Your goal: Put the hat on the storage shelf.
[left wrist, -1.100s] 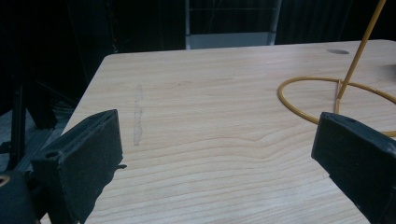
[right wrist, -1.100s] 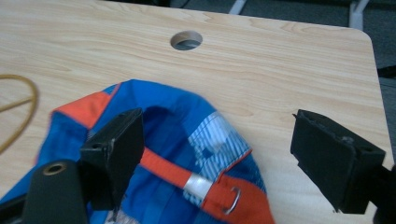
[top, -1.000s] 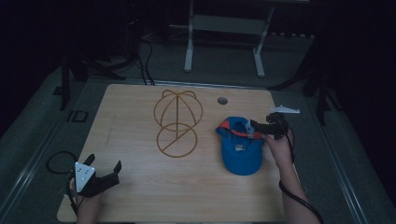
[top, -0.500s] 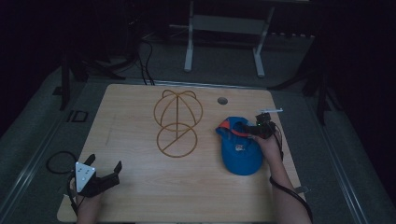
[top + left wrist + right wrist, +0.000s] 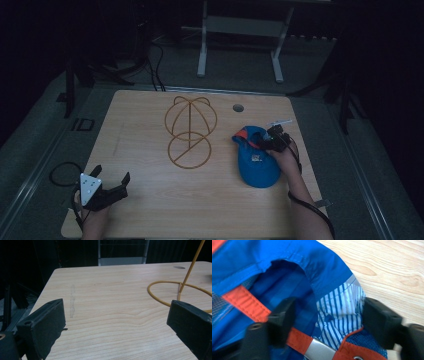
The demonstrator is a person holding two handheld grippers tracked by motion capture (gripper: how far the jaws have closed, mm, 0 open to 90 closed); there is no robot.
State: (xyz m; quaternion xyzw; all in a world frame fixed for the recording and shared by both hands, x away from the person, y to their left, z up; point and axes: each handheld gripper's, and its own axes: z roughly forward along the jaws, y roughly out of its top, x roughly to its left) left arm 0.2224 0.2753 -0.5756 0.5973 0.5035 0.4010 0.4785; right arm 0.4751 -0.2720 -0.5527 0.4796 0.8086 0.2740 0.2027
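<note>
Right gripper point(image 5: 325, 322) closing, straddling cap point(image 5: 294, 270) rim.

On the table point(image 5: 150, 200), the cap point(image 5: 255, 160) lies just right of the wire stand point(image 5: 190, 132), with the cable hole point(image 5: 238, 107) behind the stand's right side.

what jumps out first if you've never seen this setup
The blue cap with orange trim lies at the right of the wooden table, and the right gripper has its jaws, which have just been closing, astride the cap's rim. Beside it, mid-table, stands a yellow wire hat stand. The left gripper sits open at the near left corner.
</note>
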